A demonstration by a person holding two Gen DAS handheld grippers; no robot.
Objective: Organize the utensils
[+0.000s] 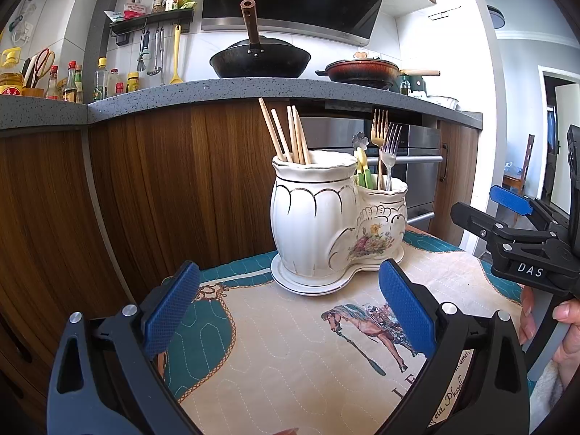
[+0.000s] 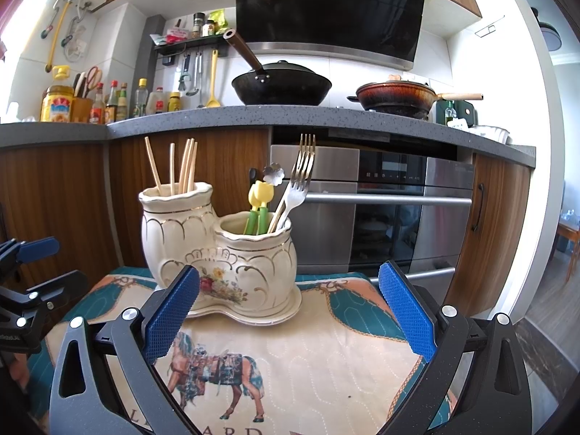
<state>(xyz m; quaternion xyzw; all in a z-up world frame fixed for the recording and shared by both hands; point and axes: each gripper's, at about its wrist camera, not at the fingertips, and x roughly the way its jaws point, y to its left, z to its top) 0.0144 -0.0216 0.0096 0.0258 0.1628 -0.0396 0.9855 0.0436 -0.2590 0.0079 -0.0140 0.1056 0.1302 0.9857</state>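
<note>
Left wrist: my left gripper (image 1: 288,313) is spread wide, nothing in it, hovering over the quilted cloth (image 1: 290,362). Ceramic utensil holder (image 1: 326,217) sits on its own saucer at the far end of the cloth, two compartments. Tall one holds the wooden chopsticks (image 1: 288,137); low one holds the forks (image 1: 386,145), gold and silver, a flower-topped spoon (image 1: 360,140) and yellow-green handled pieces. Right gripper (image 1: 507,214) is at the right edge, a hand (image 1: 558,326) on its grip.

Right wrist: my right gripper (image 2: 288,311) is also released and empty, near the holder (image 2: 217,250), not touching. Same contents: chopsticks (image 2: 179,166) in the tall pot, forks (image 2: 299,177) and tulip-shaped pieces (image 2: 259,203) in the low one. Horse print on the cloth (image 2: 326,355). Behind: wood cabinets, grey countertop (image 2: 290,116), black wok (image 2: 282,88), brown pan (image 2: 397,98), built-in oven (image 2: 388,210)
</note>
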